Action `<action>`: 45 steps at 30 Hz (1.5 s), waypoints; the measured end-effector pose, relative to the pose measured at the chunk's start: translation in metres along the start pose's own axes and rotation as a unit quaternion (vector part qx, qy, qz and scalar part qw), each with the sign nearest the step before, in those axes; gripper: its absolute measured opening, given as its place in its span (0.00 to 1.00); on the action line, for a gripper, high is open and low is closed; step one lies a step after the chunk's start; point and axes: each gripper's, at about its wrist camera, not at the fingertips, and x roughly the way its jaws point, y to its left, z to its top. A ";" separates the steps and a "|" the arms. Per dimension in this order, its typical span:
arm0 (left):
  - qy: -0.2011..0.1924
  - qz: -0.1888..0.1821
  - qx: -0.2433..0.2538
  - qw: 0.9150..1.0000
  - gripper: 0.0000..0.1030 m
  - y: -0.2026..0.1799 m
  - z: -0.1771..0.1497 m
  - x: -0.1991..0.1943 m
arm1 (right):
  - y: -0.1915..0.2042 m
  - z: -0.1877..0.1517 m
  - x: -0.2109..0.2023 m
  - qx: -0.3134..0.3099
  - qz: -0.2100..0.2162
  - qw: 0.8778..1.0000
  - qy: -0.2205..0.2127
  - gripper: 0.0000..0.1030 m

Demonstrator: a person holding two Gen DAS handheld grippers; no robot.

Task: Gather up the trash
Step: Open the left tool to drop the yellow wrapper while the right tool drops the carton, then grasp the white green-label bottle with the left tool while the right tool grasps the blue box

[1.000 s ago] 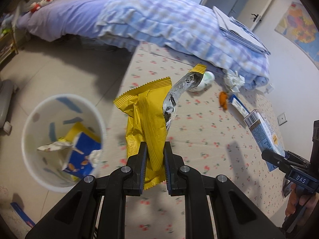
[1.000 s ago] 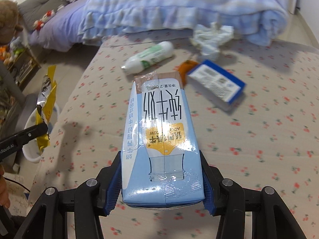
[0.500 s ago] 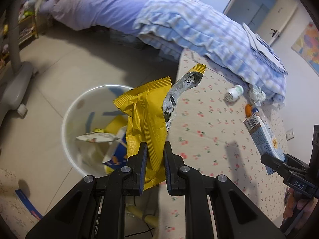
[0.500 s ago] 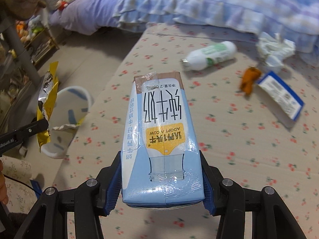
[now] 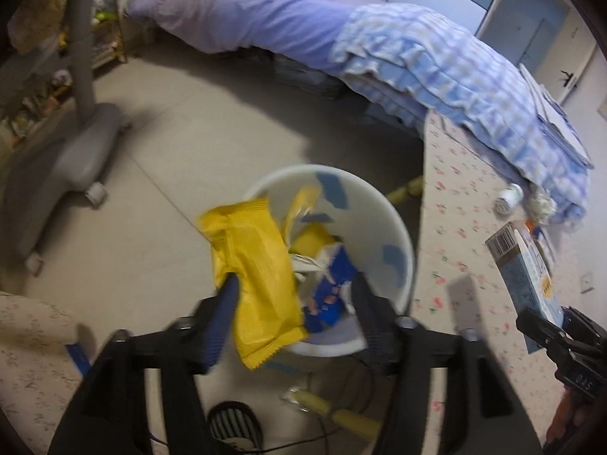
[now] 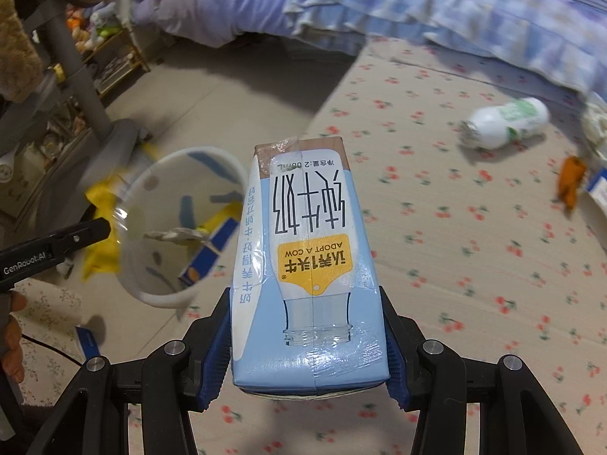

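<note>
My left gripper (image 5: 294, 299) hangs over the white trash bin (image 5: 394, 223), its jaws opening. The yellow snack wrapper (image 5: 258, 273) lies loose between them, leaning on the left finger (image 5: 224, 303) above the bin's near rim. The bin holds a blue packet and other wrappers. My right gripper (image 6: 305, 341) is shut on a light blue milk carton (image 6: 307, 250), held over the flowered mat to the right of the bin (image 6: 189, 153). The left wrist view shows that carton (image 5: 527, 276) at its right edge.
On the flowered mat (image 6: 455, 265) lie a white bottle (image 6: 504, 123), an orange scrap (image 6: 571, 182) and a blue box edge (image 6: 597, 185). A bed with a checked quilt (image 5: 436, 60) stands behind. A grey wheeled chair base (image 5: 68, 159) sits left of the bin.
Both hands have swung left toward the bin. The left jaws, shut on the yellow wrapper before, have spread apart and the wrapper has slipped loose over the bin.
</note>
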 end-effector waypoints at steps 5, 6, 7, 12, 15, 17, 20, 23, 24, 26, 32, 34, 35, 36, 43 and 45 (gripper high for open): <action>-0.017 0.043 0.013 0.999 0.77 0.007 0.001 -0.007 | 0.018 0.004 0.016 -0.008 0.012 1.000 0.008 0.56; -0.019 0.051 0.017 0.998 0.78 0.010 0.001 -0.008 | 0.022 0.005 0.020 -0.009 0.015 1.000 0.011 0.56; -0.021 0.057 0.018 0.998 0.78 0.012 0.000 -0.008 | 0.024 0.005 0.022 -0.009 0.017 1.000 0.012 0.56; -0.025 0.084 0.027 0.996 0.80 0.028 -0.002 -0.009 | 0.039 0.010 0.034 -0.015 0.029 0.999 0.013 0.56; -0.027 0.088 0.018 0.996 0.80 0.036 -0.001 -0.011 | 0.050 0.014 0.041 -0.021 0.036 0.999 0.011 0.56; -0.030 0.090 0.011 0.995 0.80 0.041 0.001 -0.013 | 0.055 0.018 0.046 -0.022 0.042 0.999 0.010 0.56; -0.032 0.090 -0.001 0.995 0.81 0.048 0.002 -0.015 | 0.063 0.020 0.054 -0.026 0.047 0.999 0.010 0.56; -0.030 0.088 -0.014 0.996 0.81 0.055 0.005 -0.014 | 0.069 0.022 0.061 -0.031 0.051 0.998 0.011 0.56; -0.030 0.088 -0.018 0.996 0.81 0.056 0.006 -0.014 | 0.071 0.022 0.064 -0.032 0.053 0.998 0.012 0.57; -0.030 0.086 -0.023 0.996 0.81 0.059 0.006 -0.015 | 0.072 0.023 0.067 -0.030 0.057 0.998 0.012 0.57; -0.027 0.079 -0.034 0.996 0.81 0.060 0.005 -0.014 | 0.071 0.027 0.071 -0.017 0.064 0.998 0.009 0.71; -0.026 0.078 -0.033 0.996 0.81 0.060 0.005 -0.014 | 0.070 0.027 0.070 -0.017 0.061 0.998 0.008 0.71; -0.026 0.078 -0.033 0.996 0.81 0.059 0.005 -0.013 | 0.068 0.027 0.069 -0.016 0.059 0.998 0.008 0.71; -0.025 0.077 -0.032 0.996 0.81 0.059 0.005 -0.013 | 0.067 0.027 0.069 -0.015 0.058 0.998 0.008 0.71; -0.020 0.064 -0.027 0.997 0.81 0.051 0.004 -0.014 | 0.047 0.024 0.061 0.000 0.043 0.999 0.005 0.72; -0.021 0.061 -0.023 0.998 0.81 0.049 0.004 -0.014 | 0.039 0.022 0.057 0.004 0.037 0.999 0.004 0.72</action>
